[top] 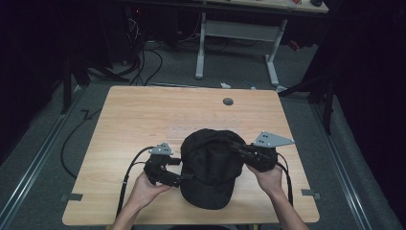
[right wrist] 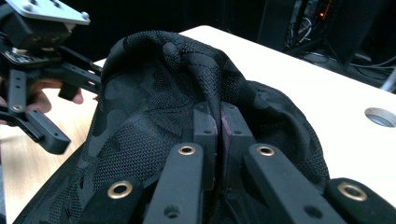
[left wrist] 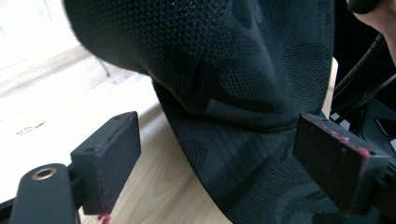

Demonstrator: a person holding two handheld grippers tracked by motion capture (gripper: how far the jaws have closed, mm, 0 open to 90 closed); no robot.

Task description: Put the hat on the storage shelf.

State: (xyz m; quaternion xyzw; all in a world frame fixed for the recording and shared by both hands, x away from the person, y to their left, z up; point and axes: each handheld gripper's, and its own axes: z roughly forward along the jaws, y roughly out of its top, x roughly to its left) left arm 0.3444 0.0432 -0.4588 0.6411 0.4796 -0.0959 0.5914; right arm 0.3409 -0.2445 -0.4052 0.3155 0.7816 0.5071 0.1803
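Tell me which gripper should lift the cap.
Right. The right gripper is already shut on a fold of the cap's crown. The left gripper is open, jaws either side of the brim edge, gripping nothing, so it would likely need to close first.

A black mesh cap (top: 210,165) (faint camouflage pattern) sits near the table's front edge, crown pinched.

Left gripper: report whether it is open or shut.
Open. The left gripper has its jaws set wide apart on either side of the black cap, pinching nothing.
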